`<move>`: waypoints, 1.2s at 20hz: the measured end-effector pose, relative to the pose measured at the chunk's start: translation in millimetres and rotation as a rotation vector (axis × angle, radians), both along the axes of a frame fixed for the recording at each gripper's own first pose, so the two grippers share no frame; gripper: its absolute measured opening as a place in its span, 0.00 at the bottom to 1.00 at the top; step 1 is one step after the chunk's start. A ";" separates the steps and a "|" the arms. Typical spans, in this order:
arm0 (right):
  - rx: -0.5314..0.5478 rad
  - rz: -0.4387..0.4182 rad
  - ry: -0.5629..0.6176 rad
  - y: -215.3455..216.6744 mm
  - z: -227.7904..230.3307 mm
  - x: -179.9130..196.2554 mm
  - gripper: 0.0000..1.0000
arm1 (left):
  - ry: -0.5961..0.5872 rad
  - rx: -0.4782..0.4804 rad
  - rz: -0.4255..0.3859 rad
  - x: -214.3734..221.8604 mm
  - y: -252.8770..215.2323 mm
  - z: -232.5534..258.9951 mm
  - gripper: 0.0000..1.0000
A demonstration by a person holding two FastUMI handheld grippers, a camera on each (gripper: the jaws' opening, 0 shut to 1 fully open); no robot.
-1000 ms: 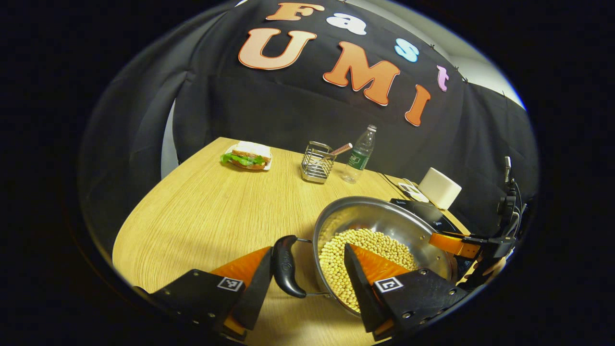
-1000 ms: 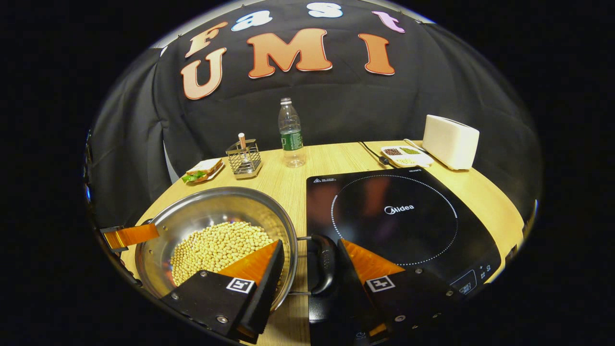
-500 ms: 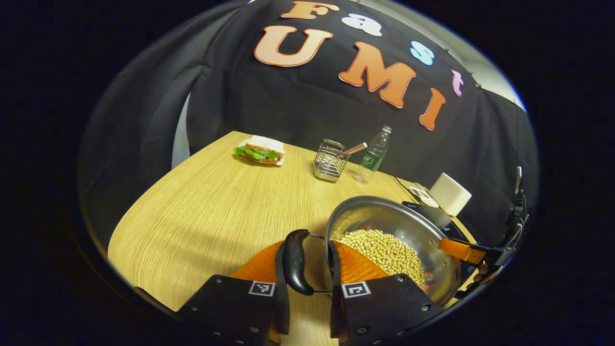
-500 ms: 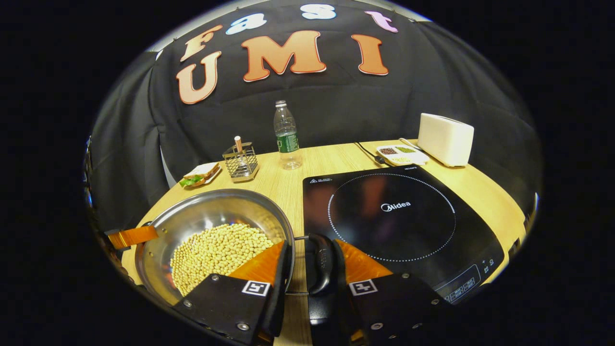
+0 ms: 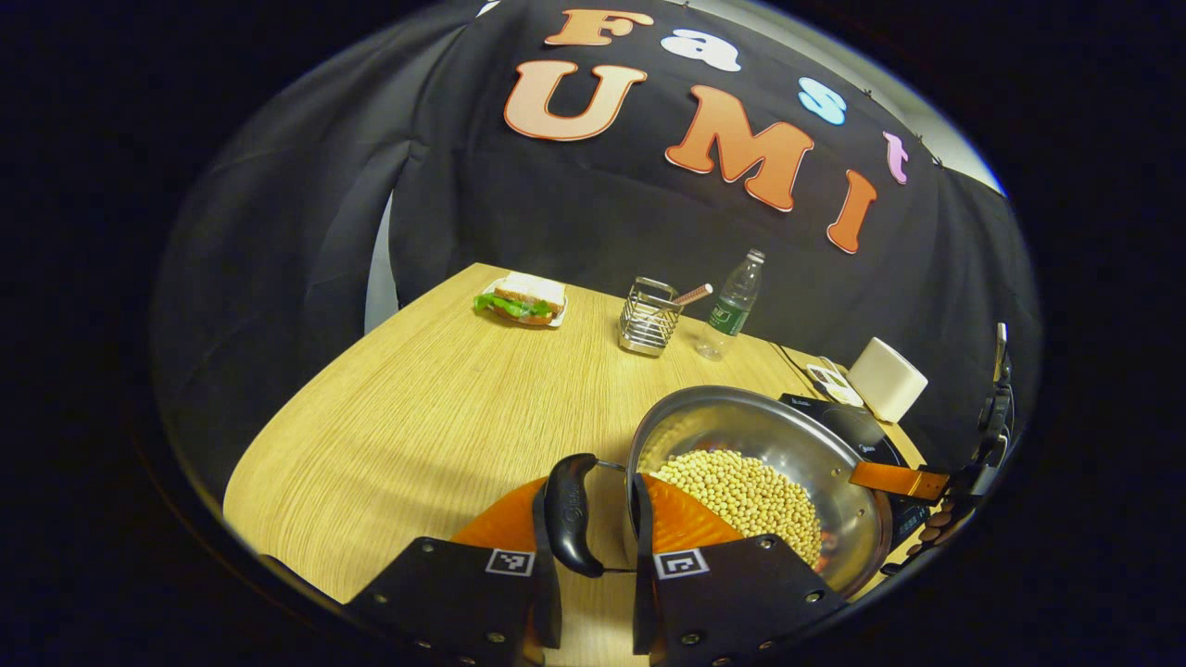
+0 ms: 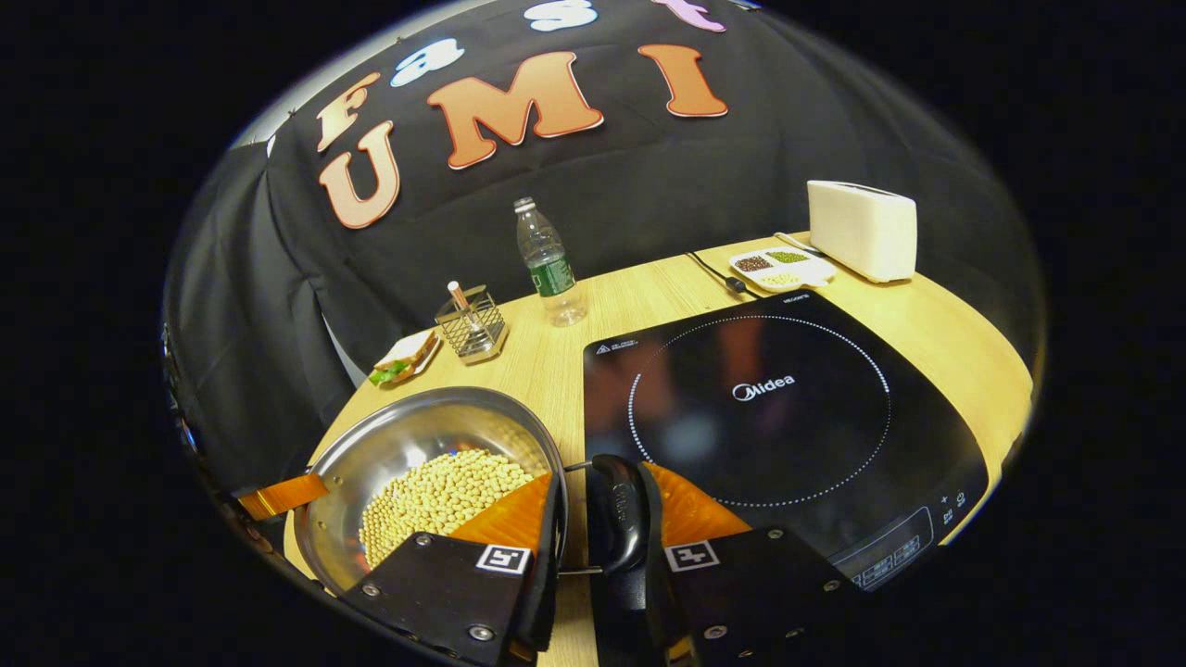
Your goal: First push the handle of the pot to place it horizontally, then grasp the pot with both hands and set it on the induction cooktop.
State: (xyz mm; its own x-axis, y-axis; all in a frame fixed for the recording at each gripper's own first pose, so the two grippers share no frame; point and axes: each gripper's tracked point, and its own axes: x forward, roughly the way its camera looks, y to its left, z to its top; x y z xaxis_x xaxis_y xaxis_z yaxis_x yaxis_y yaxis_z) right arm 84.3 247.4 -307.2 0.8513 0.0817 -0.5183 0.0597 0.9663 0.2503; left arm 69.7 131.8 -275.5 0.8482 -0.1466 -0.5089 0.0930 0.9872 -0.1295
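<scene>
Steel pot (image 5: pixel 788 435) full of pale beans (image 5: pixel 741 491) sits on the counter (image 5: pixel 417 426) beside the induction cooktop (image 6: pixel 778 408). Left tongs (image 5: pixel 586 556) clamp one black side handle (image 5: pixel 567 514) and the pot's rim; right tongs (image 6: pixel 593 556) likewise pinch the opposite handle (image 6: pixel 619 514).

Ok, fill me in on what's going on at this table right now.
A person is working a pot of soybeans with two tools. The left hand-held gripper is closed around the pot's left handle, and the right hand-held gripper is closed around its right handle. The pot sits beside the induction cooktop, not yet on it.
</scene>
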 end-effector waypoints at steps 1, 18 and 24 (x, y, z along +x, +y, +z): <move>0.010 0.004 -0.011 -2.3 6.4 -1.7 0.39 | -0.013 0.003 0.002 -0.7 -4.0 9.3 0.31; 0.062 -0.082 -0.150 -146.9 76.3 0.5 0.38 | -0.100 0.048 -0.130 6.0 -163.0 74.2 0.31; 0.067 -0.133 -0.141 -213.7 68.0 10.0 0.38 | -0.072 0.064 -0.186 14.5 -236.3 58.6 0.31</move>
